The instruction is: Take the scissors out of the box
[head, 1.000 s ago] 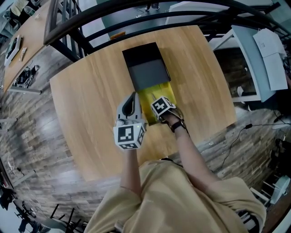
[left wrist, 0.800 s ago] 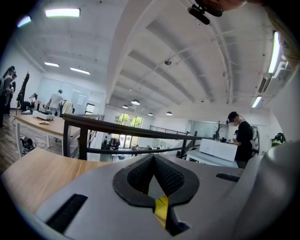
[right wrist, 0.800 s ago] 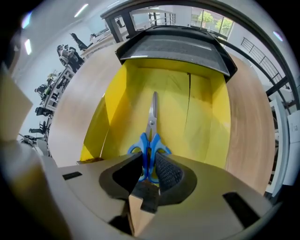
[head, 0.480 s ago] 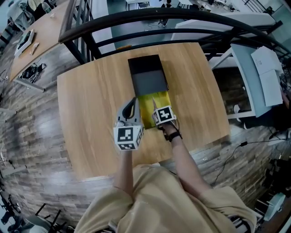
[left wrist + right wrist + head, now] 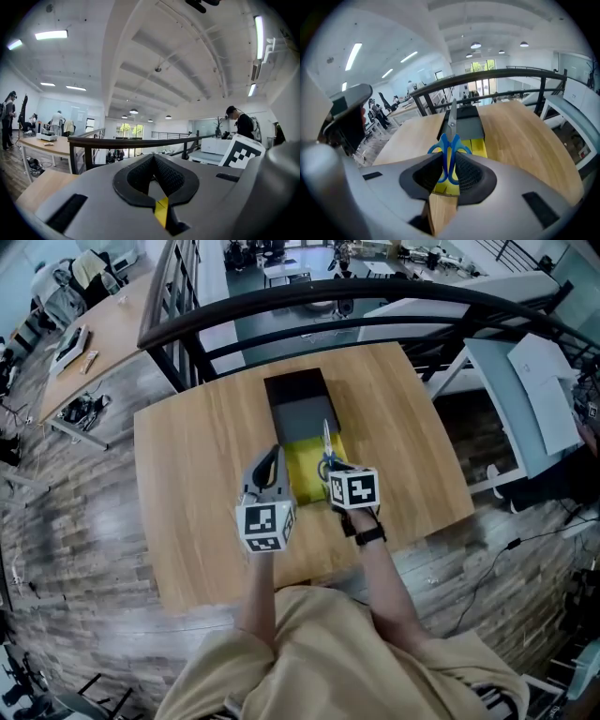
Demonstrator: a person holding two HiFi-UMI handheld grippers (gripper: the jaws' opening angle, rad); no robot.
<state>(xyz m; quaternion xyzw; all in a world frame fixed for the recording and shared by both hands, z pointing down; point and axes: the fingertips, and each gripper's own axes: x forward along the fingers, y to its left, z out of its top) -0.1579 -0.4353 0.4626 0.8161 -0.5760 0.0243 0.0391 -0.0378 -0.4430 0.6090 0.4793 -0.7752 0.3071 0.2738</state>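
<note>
The blue-handled scissors [image 5: 449,149] stand upright between the pads of my right gripper [image 5: 450,159], which is shut on their handles, blades [image 5: 452,112] pointing away. In the head view the scissors [image 5: 326,448] stick up from my right gripper [image 5: 334,470] above the yellow inside of the box [image 5: 305,465]. The box's dark lid part [image 5: 302,404] lies beyond it. My left gripper [image 5: 274,456] hovers by the box's left edge with its fingertips together and nothing in them. In its own view the left gripper [image 5: 153,158] points level at the room.
The box sits mid-table on a round-cornered wooden table [image 5: 206,484]. A black railing [image 5: 281,310] runs behind the far table edge. A white desk with papers [image 5: 534,371] stands to the right. People stand in the far room [image 5: 239,124].
My right gripper has lifted out of the yellow box with the scissors, whose blades now stand clear above it. My left gripper has risen a little beside the box.
</note>
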